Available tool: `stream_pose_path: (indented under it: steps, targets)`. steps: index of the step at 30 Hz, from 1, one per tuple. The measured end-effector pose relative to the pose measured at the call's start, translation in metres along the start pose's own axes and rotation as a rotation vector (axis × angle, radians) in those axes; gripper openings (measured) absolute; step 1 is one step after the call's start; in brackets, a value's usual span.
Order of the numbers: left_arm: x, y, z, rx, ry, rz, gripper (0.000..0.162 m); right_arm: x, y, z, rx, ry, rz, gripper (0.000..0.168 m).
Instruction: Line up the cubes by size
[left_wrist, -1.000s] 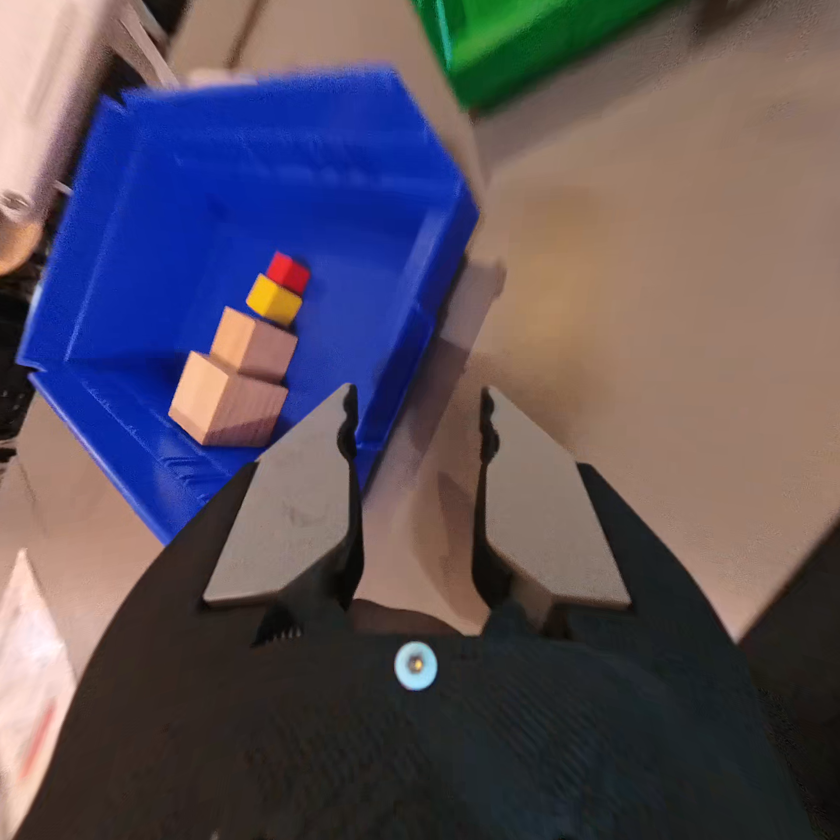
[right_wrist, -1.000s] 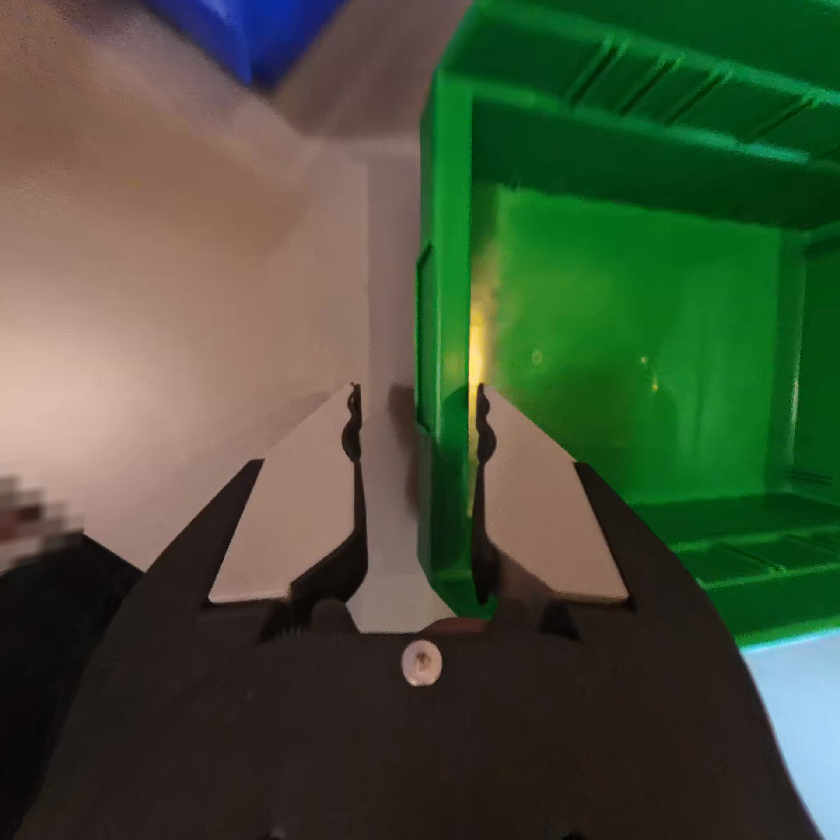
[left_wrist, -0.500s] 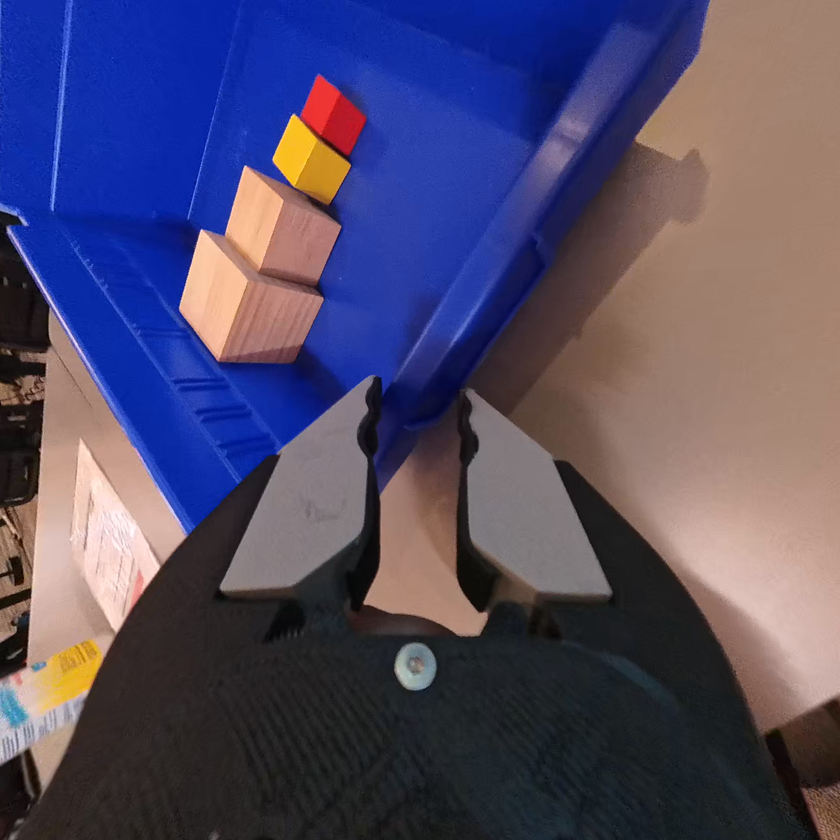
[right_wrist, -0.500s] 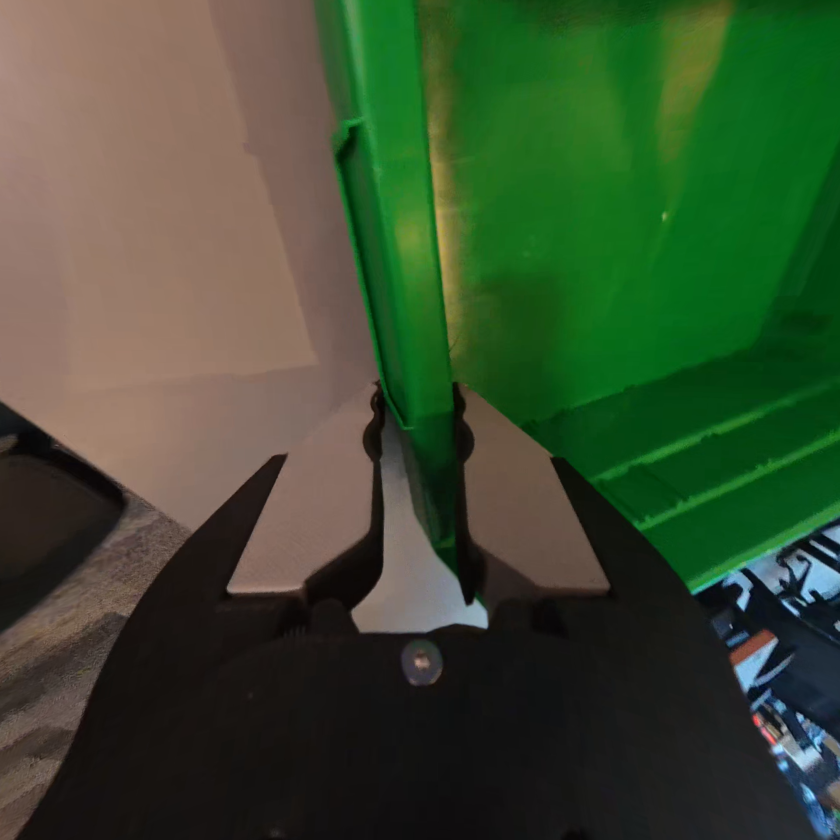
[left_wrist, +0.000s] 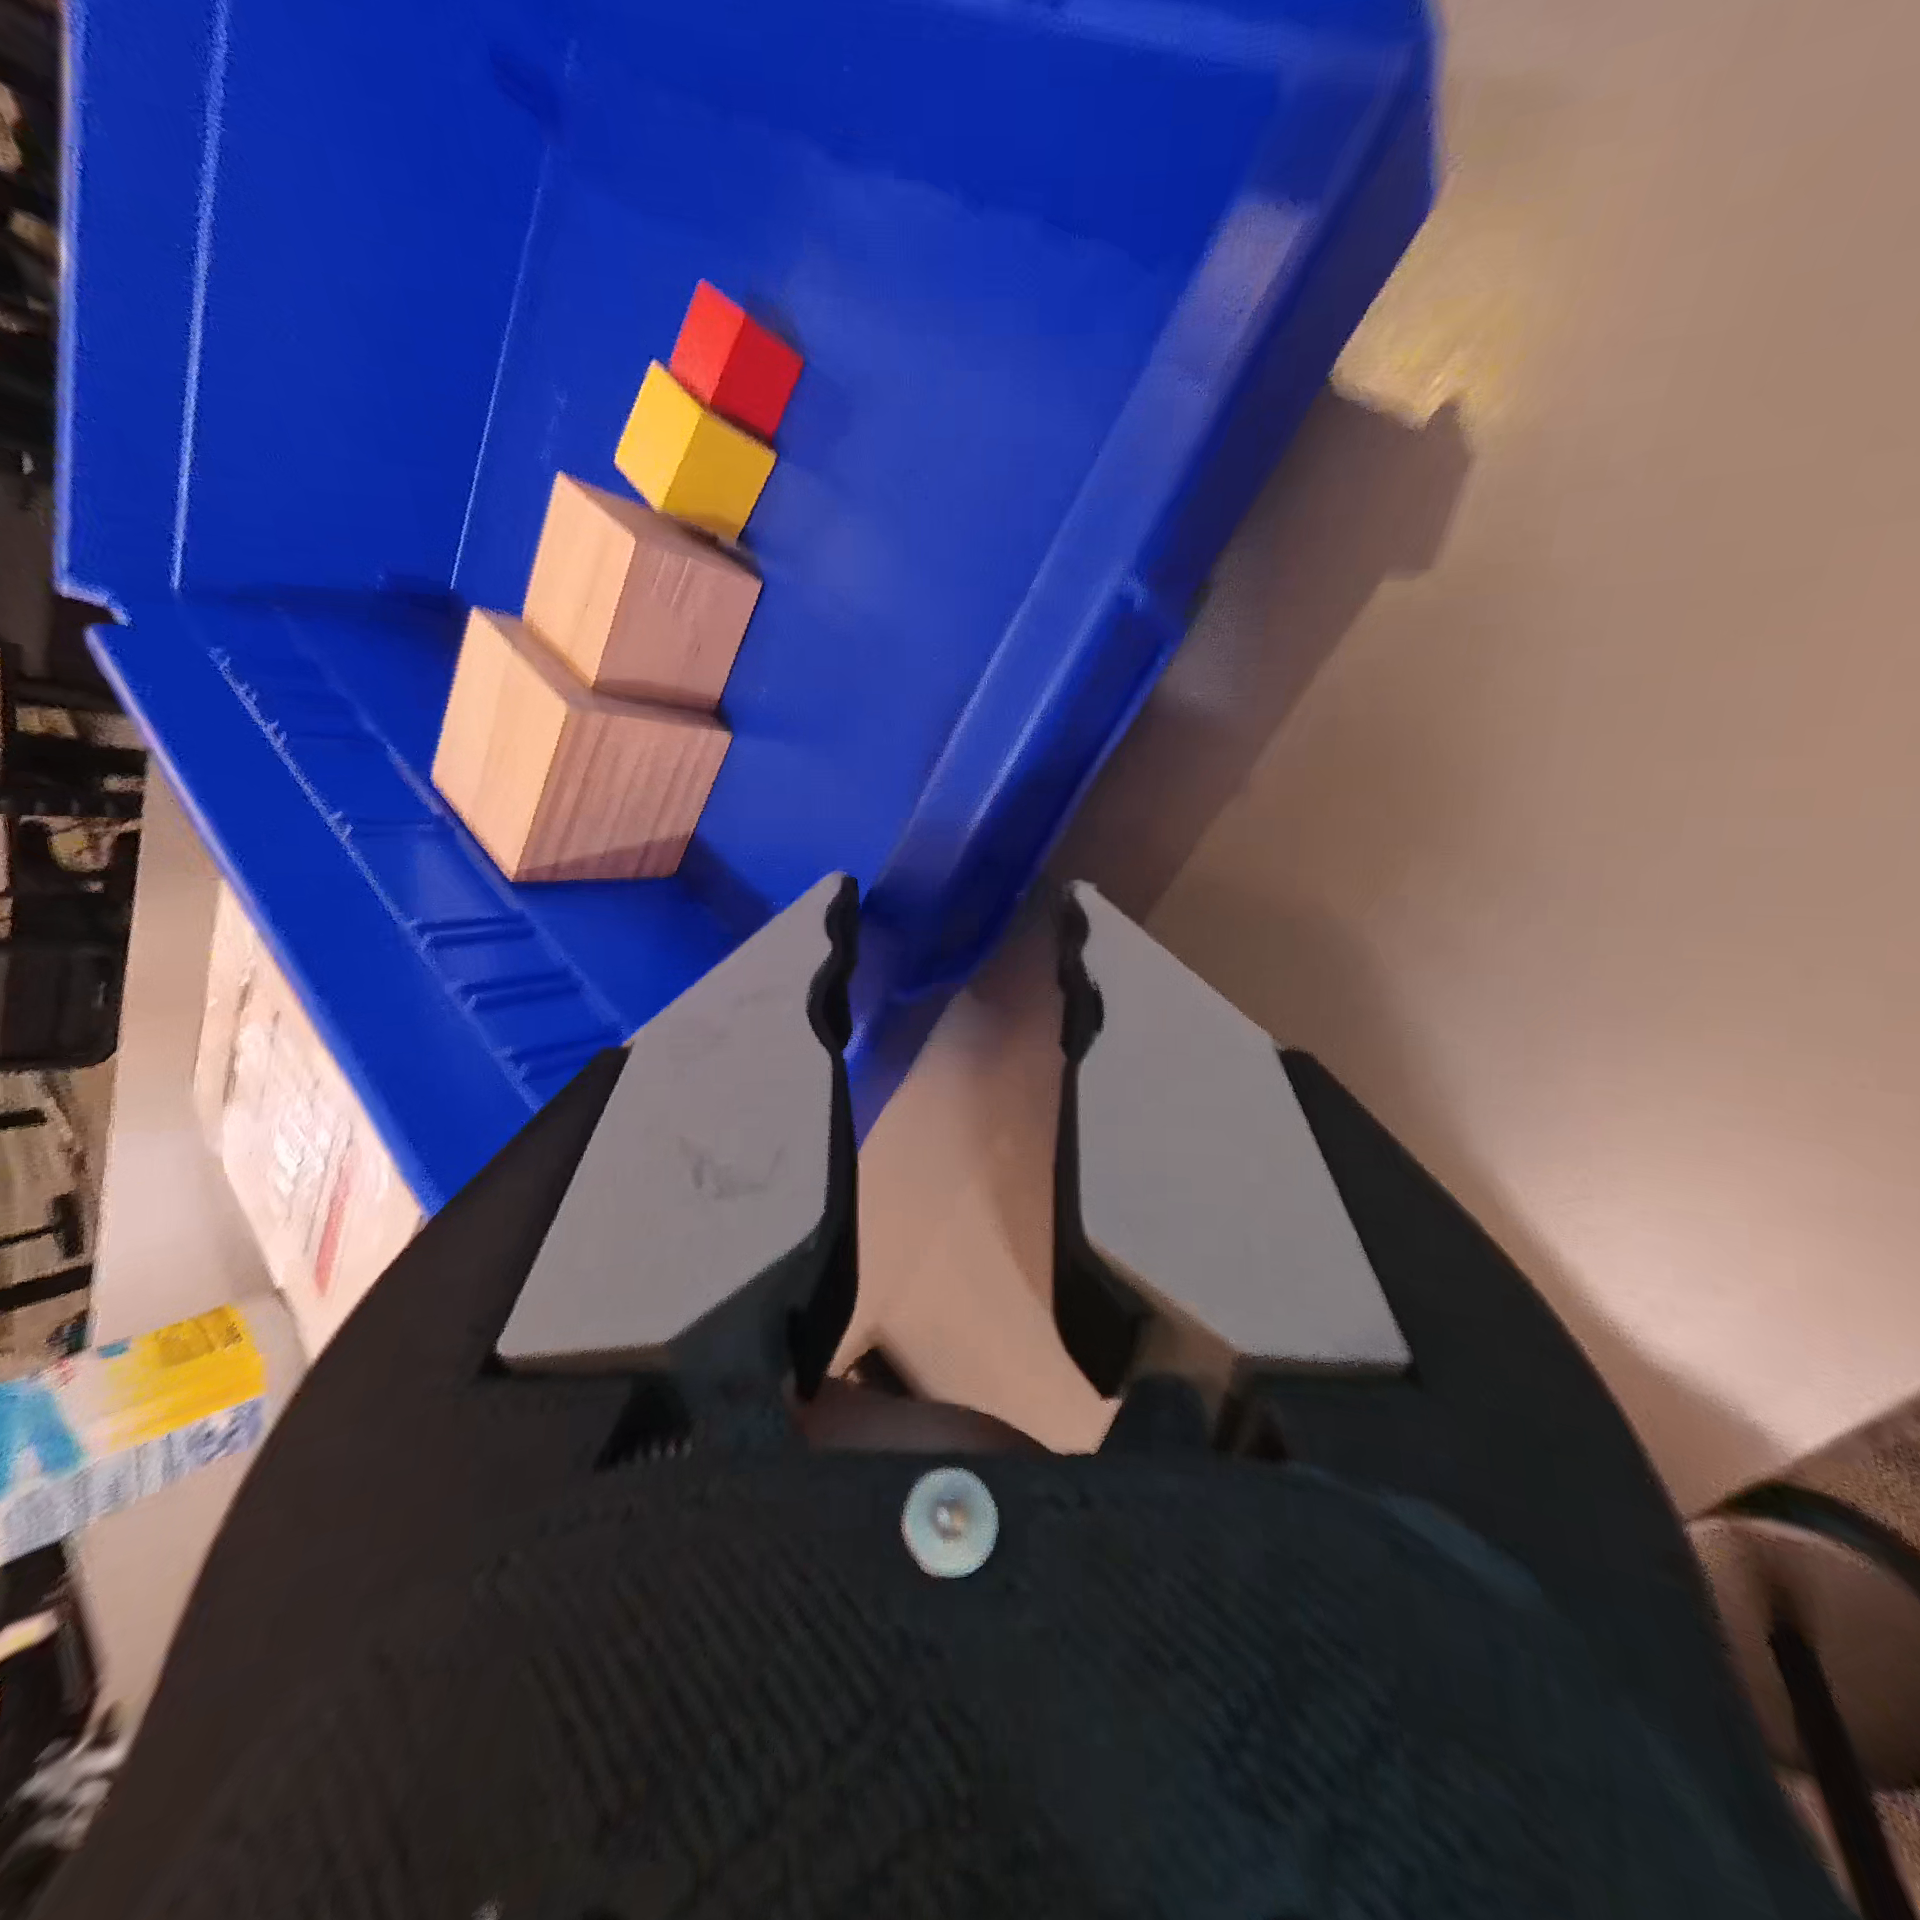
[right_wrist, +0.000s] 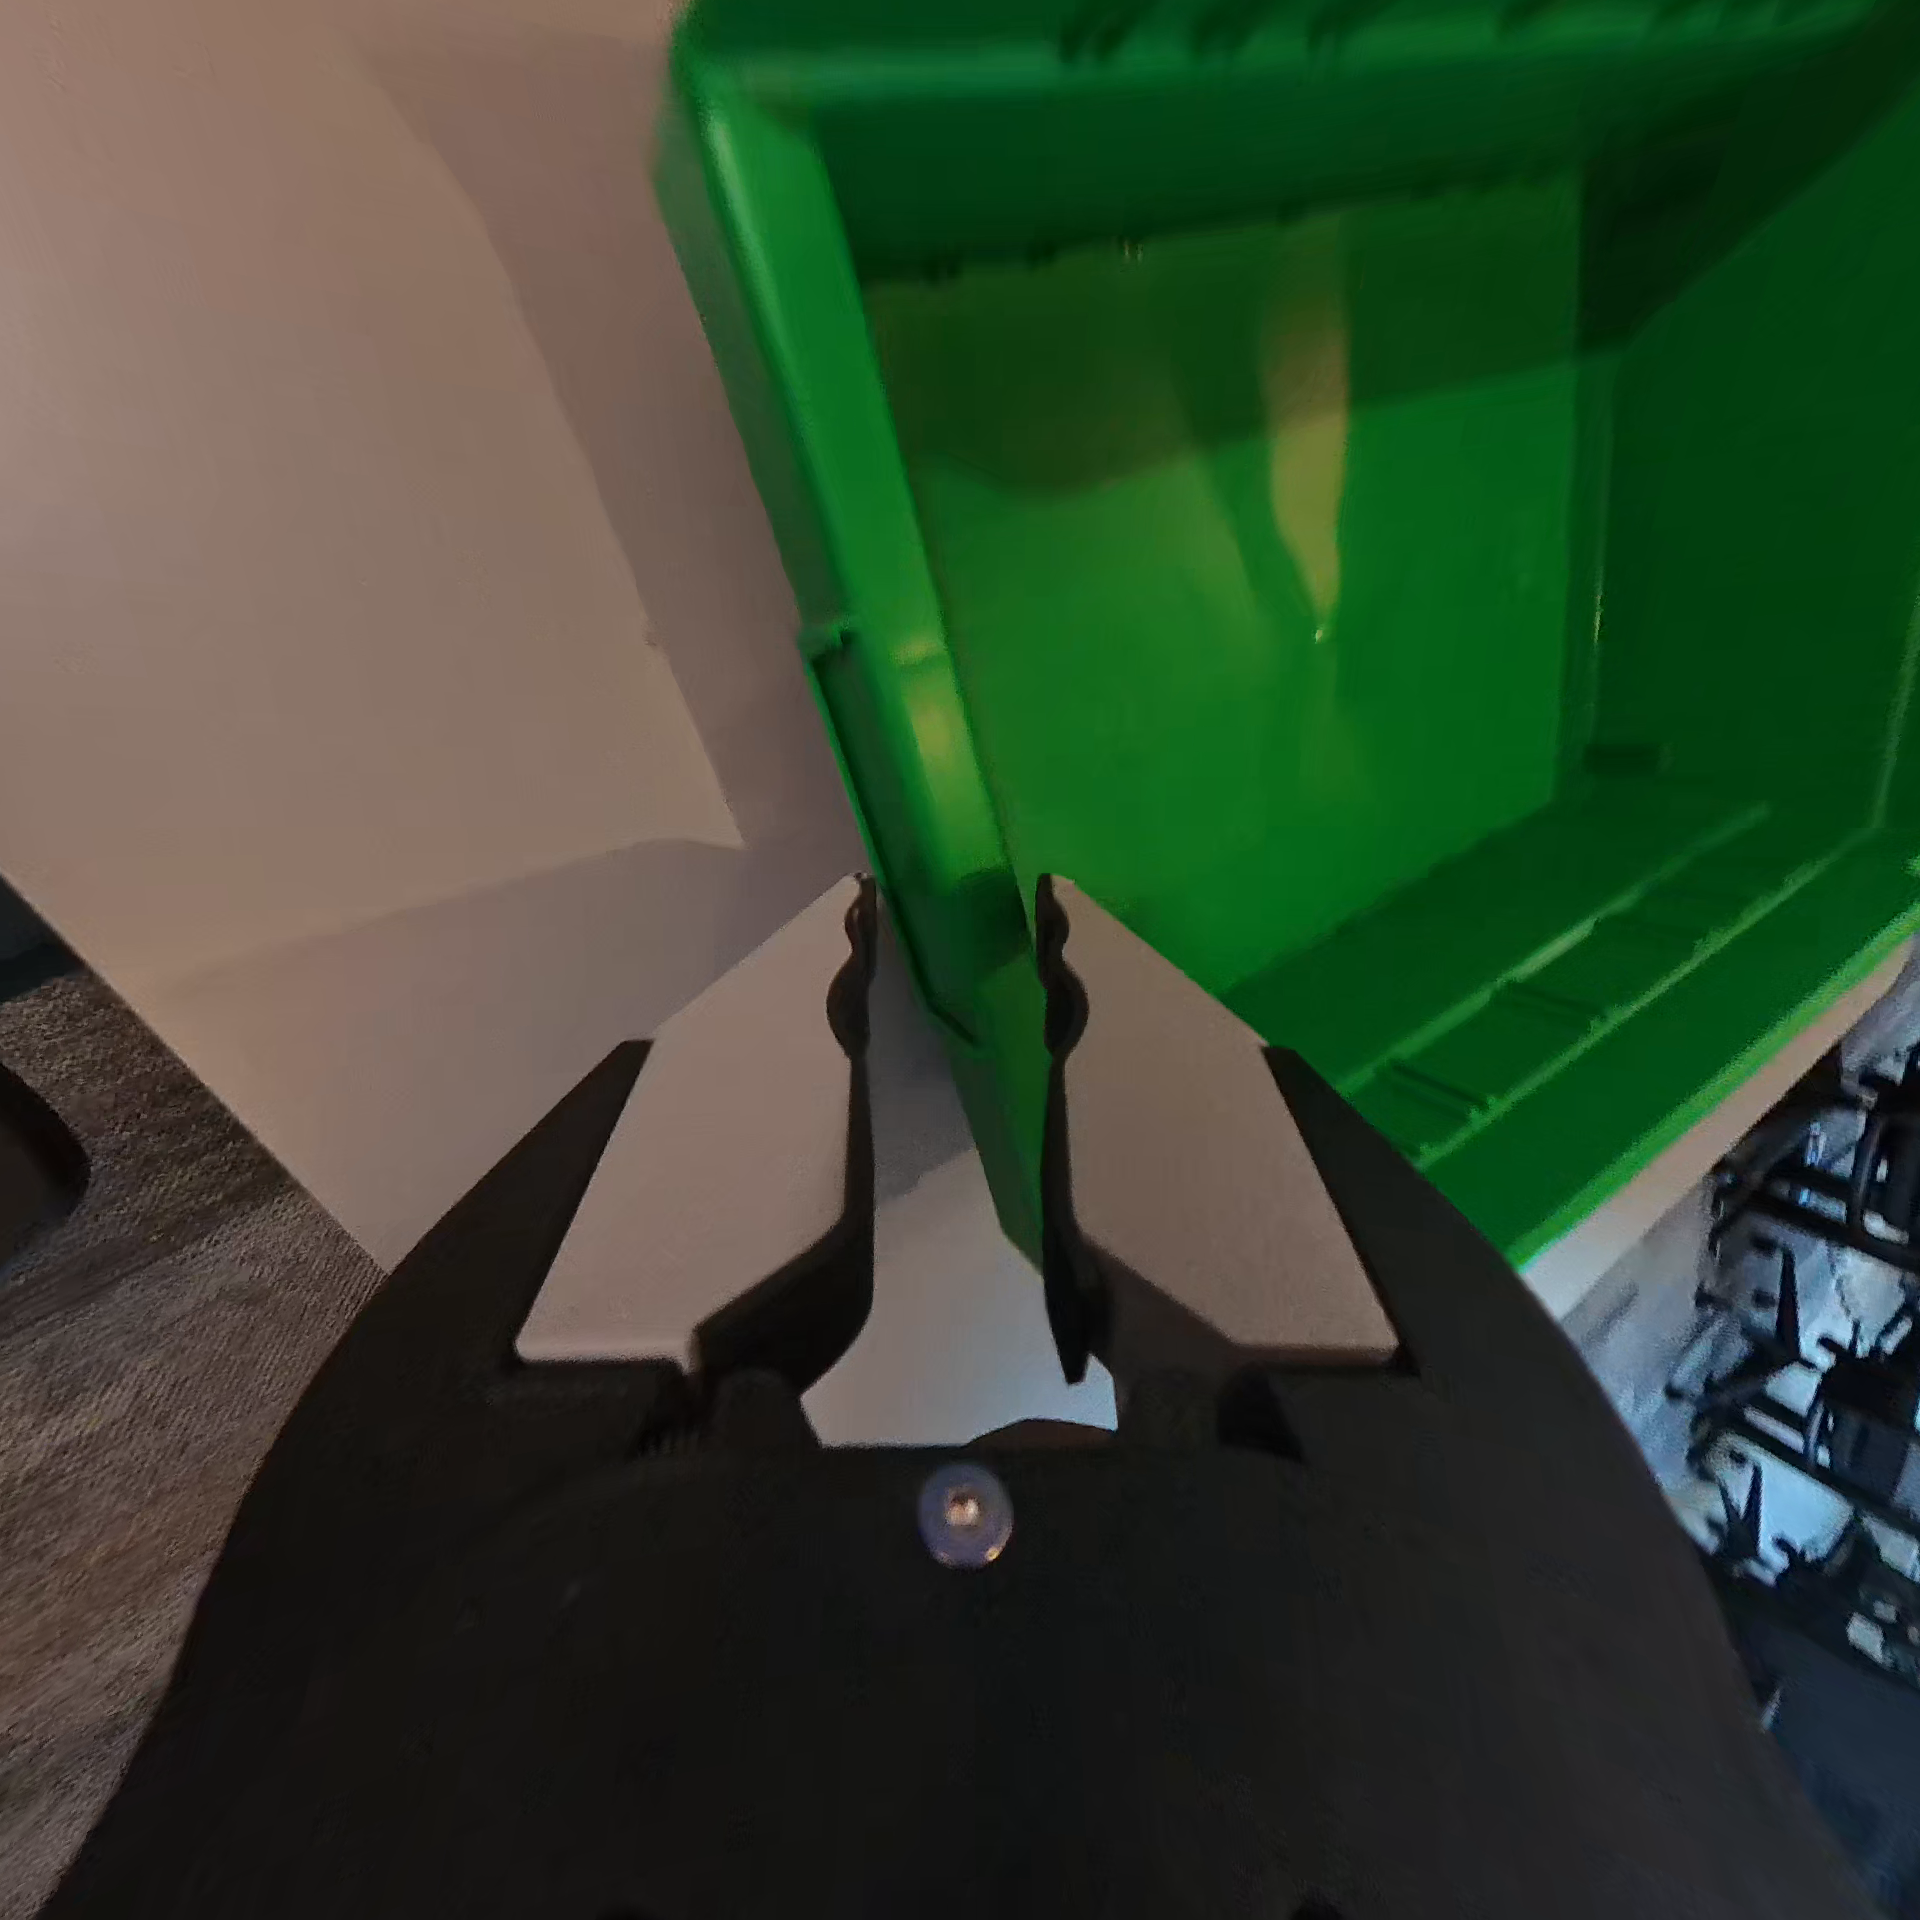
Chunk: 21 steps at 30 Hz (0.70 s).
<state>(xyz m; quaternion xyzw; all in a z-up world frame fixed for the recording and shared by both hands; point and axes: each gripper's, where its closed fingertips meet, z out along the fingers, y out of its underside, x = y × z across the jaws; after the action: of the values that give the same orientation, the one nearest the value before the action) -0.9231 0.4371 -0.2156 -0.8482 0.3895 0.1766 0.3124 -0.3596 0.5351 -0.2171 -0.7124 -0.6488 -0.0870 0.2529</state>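
Four cubes stand in a touching row inside the blue bin: a large wooden cube nearest, then a smaller wooden cube, a yellow cube and a red cube farthest. My left gripper straddles the blue bin's near right wall at its corner, jaws narrowed on it. My right gripper is closed on the left wall of the empty green bin, one finger inside and one outside. Neither gripper touches a cube.
The beige table extends to the right of the blue bin and, in the right wrist view, to the left of the green bin. A plastic packet and a printed box lie left of the blue bin. The floor shows past the table's edge.
Both grippers moved in from above the table and narrowed onto the bin walls. Over the last half second the jaw widths stayed the same and both views shifted slightly with the bins.
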Motion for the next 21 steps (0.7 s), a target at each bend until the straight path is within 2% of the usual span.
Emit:
stream_pose_path:
  steps: [3,6,8,11,14,21]
  targets:
    - [0.017,-0.026,-0.007,0.096,0.056,-0.026,0.035,-0.001,-0.010,0.008,0.010,0.004,-0.031,0.039]
    - [0.022,-0.036,0.000,0.093,0.009,0.060,0.038,-0.002,-0.008,0.025,-0.048,-0.032,-0.054,0.040]
    - [0.016,-0.035,0.010,0.058,-0.048,0.124,0.032,-0.009,-0.013,0.031,-0.033,-0.096,-0.079,0.029]
    - [0.015,-0.033,0.013,0.052,-0.002,0.129,0.031,-0.006,-0.024,0.036,0.009,-0.113,-0.154,0.026]
    - [0.012,-0.027,0.014,0.046,0.046,0.106,0.031,-0.005,-0.030,0.040,-0.006,-0.158,-0.229,0.024]
    - [-0.003,-0.013,0.018,0.024,0.045,0.047,0.032,0.000,-0.041,0.046,-0.070,-0.213,-0.369,0.026]
